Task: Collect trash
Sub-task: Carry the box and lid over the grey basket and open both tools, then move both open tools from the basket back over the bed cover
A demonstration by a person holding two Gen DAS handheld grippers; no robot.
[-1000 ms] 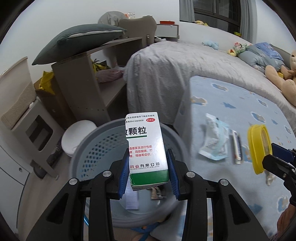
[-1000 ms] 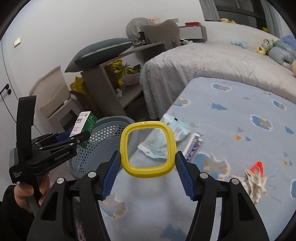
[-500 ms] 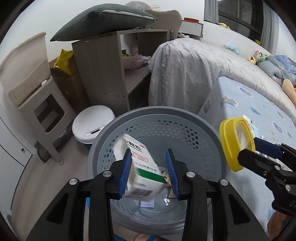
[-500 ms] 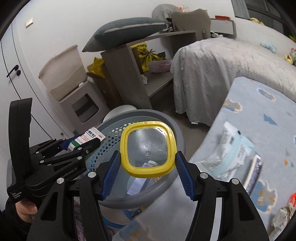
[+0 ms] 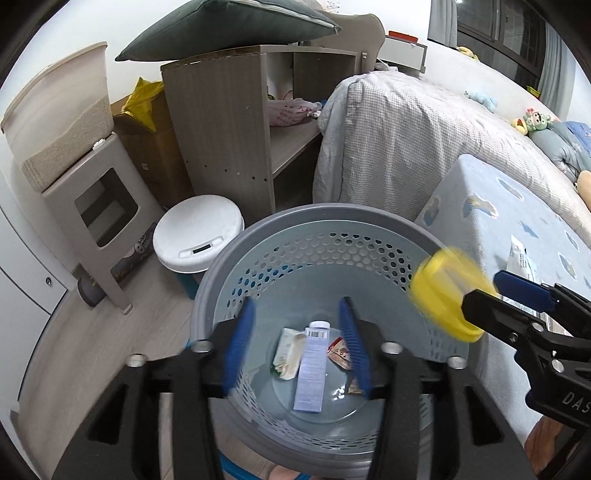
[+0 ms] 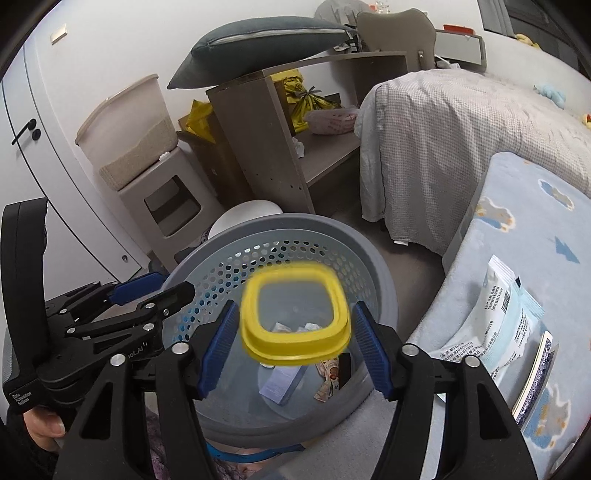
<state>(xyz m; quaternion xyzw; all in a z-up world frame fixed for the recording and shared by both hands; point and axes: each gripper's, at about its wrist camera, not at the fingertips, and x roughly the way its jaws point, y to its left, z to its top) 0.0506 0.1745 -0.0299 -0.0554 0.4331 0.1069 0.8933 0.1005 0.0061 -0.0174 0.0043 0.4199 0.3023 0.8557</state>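
Grey basket (image 5: 236, 269) with a honeycomb of punched holes, yellow-rimmed clear lid (image 6: 295, 321) (blurred), blue pads on black claws, pale blue desk cover (image 6: 517, 240) with cloud print, grey checked bedspread (image 5: 406, 129), dark green pillow (image 5: 229, 26)

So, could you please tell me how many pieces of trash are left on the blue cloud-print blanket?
2 visible: a pale blue packet near the blanket edge, and a dark-edged flat pack beside it. More may lie outside the frame.
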